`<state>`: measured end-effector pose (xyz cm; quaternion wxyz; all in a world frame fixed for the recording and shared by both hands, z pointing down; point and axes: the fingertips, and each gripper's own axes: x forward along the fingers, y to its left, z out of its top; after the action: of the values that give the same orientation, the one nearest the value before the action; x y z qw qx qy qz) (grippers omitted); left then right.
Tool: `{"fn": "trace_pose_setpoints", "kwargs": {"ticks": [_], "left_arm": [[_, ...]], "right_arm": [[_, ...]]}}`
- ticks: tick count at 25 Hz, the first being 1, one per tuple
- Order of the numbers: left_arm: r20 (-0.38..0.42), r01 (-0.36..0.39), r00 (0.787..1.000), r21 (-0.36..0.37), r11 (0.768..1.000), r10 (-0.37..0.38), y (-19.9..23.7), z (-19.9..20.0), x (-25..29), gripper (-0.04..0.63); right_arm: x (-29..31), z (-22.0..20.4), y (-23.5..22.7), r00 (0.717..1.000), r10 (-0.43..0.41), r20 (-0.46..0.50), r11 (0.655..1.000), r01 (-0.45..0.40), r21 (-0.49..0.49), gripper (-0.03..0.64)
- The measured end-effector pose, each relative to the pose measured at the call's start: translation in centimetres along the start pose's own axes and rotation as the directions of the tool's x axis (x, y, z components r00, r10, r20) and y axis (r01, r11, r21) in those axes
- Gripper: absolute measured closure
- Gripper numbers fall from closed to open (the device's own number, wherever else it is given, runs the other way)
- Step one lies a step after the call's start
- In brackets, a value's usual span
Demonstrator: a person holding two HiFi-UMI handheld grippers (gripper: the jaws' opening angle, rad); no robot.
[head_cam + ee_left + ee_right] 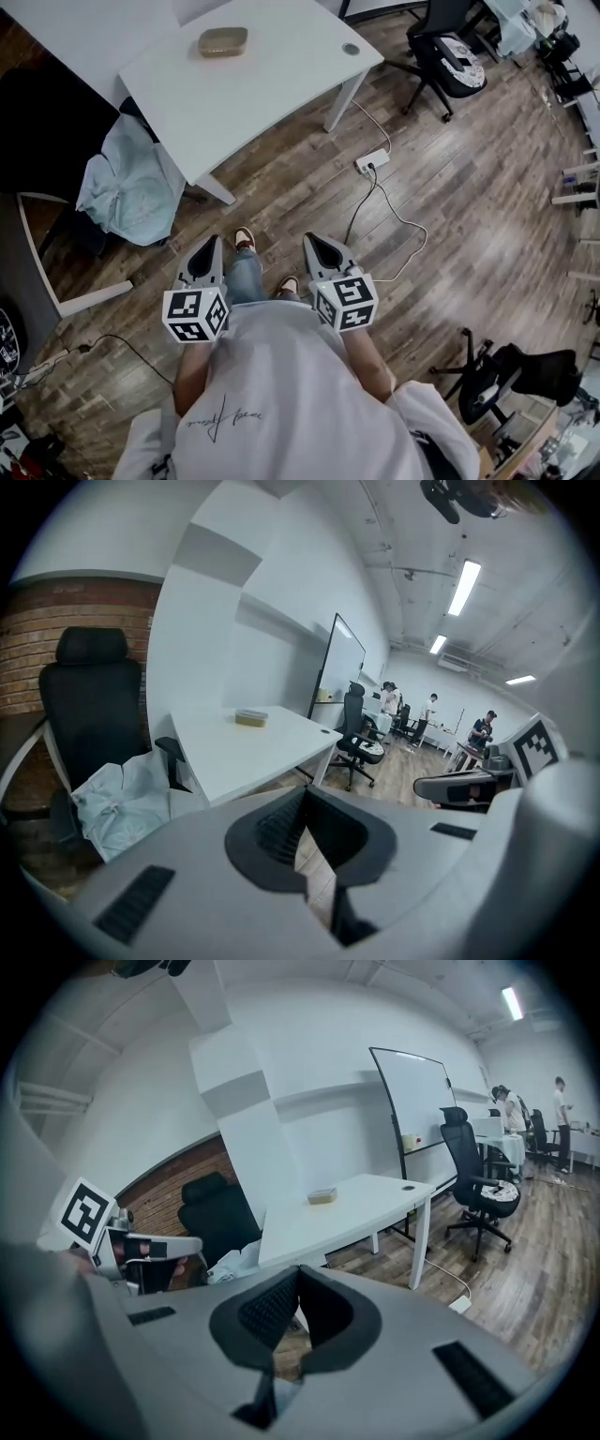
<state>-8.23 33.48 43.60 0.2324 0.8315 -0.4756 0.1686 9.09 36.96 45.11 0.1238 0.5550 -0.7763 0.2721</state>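
Closest to the lens: left tongs (207,244) and right tongs (315,240), held low in front of the person's white shirt (281,394), tips aimed forward over the wood floor (469,206). Both pairs were clenched. Each gripper view showed the dark ribbed pads meeting at the tips, with only a thin slit of floor behind them and nothing between. Neither touched anything.

The tan box (222,41) lay flat on the white desk (272,94), toward the far edge and well apart from both tongs. It was the only loose item on the top, and a round grommet (351,48) sat near the desk corner. Both gripper views had the box roughly straight ahead.

A light-blue garment (127,187) was draped just beside the desk's near-left edge, against a black high-backed chair (89,705). A white power strip (371,161) lay on the floor past the desk leg, its cable trailing toward the person. A black office chair (450,52) stood further right, and a whiteboard (412,1091) stood behind the desk.

Judged step: approach only, no contact made. Taking the box would call for closing up to the desk, raising a pair of tongs to desk height, parting them, and squaring them across the box's low sides.
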Motion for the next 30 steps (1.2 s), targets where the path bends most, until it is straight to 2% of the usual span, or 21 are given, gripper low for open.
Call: {"fn": "trace_pose_setpoints", "kwargs": {"ticks": [9,18,21,25,30], "left_arm": [[0.037,0.020,0.999,-0.019,1.000,-0.019,5.5,4.6,3.5,0.588],[0.072,0.062,0.996,-0.041,0.997,-0.059,10.9,9.1,6.4,0.588],[0.079,0.081,0.994,-0.044,0.996,-0.077,12.3,10.2,7.1,0.588],[0.088,0.108,0.991,-0.051,0.993,-0.103,14.3,11.2,7.9,0.588],[0.098,0.118,0.989,-0.048,0.992,-0.113,16.1,12.3,8.7,0.588]], "right_arm": [[6.6,3.8,1.4,1.000,0.000,-0.027,0.998,-0.001,-0.059,0.606],[12.8,7.8,2.6,0.998,-0.057,-0.022,0.998,0.056,-0.042,0.606],[14.4,8.9,3.1,0.998,-0.065,-0.021,0.997,0.064,-0.051,0.606],[16.7,9.7,4.3,0.996,-0.078,-0.030,0.991,0.074,-0.111,0.606],[18.3,10.5,5.0,0.996,-0.076,-0.037,0.991,0.071,-0.113,0.606]]}}
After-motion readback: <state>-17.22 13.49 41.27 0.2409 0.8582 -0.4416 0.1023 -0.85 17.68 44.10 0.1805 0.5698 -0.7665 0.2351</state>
